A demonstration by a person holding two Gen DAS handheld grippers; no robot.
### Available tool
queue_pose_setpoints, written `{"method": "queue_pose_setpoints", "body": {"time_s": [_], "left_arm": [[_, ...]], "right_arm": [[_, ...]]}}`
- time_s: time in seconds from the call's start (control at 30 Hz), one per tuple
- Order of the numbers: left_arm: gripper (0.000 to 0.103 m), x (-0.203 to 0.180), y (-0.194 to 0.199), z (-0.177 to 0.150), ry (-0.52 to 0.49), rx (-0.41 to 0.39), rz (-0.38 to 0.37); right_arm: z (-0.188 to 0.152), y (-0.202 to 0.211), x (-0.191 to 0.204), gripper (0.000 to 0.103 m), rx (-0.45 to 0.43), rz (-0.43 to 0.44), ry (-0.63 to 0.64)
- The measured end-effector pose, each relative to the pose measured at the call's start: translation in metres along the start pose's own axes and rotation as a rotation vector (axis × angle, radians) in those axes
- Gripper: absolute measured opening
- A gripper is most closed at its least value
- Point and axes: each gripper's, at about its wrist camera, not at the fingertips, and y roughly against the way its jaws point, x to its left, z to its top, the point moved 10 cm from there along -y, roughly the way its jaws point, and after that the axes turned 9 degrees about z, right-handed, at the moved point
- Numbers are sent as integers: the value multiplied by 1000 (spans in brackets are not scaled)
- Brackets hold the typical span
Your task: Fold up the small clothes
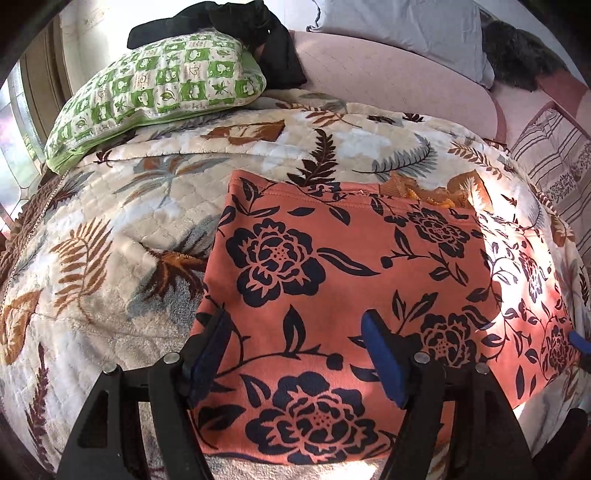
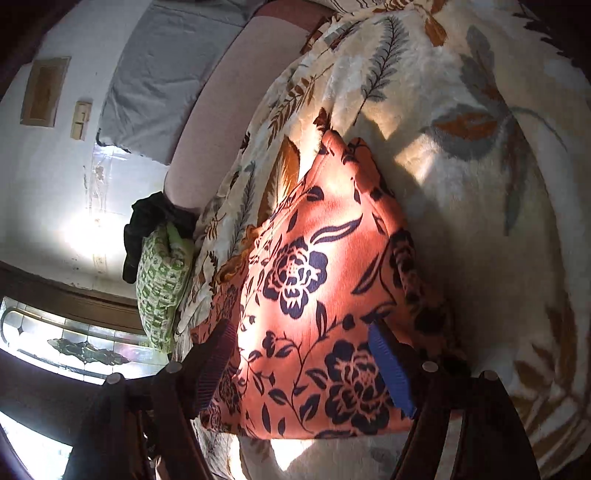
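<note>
An orange garment with dark navy flower print [image 1: 332, 280] lies flat on the leaf-patterned blanket [image 1: 110, 229]. My left gripper [image 1: 299, 354] is open, its blue-padded fingers spread just above the garment's near edge. In the right wrist view the same garment [image 2: 310, 295] lies in a patch of sunlight. My right gripper [image 2: 303, 365] is open over its near end, holding nothing. A blue tip of the right gripper shows at the garment's right edge in the left wrist view [image 1: 578, 341].
A green-and-white patterned pillow [image 1: 155, 92] lies at the back left with a black garment [image 1: 236, 29] behind it. A pink headboard cushion [image 1: 388, 81], a grey pillow [image 1: 406, 33] and a striped cloth [image 1: 554, 155] lie at the back right. A window [image 2: 74, 347] shows at left.
</note>
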Motion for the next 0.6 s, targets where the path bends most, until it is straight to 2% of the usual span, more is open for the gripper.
{"method": "queue_pose_setpoints", "body": {"time_s": [0.1,0.27,0.4,0.6], "left_arm": [[75,-2,13,-4,12,-7,-9],[75,-6,30,-13,7,-15,-20],[75,-5,39,-17,-4,-24,-12],[75,-7,41,-17,-13,-26,2]], "right_arm": [[-33,14,-1,80,14,6,-12],[-70,13,-29,80,34,8,-138],[-71,14,-43,80,-5,44,-224],[-63,18,-48,80,-32,59,-264]]}}
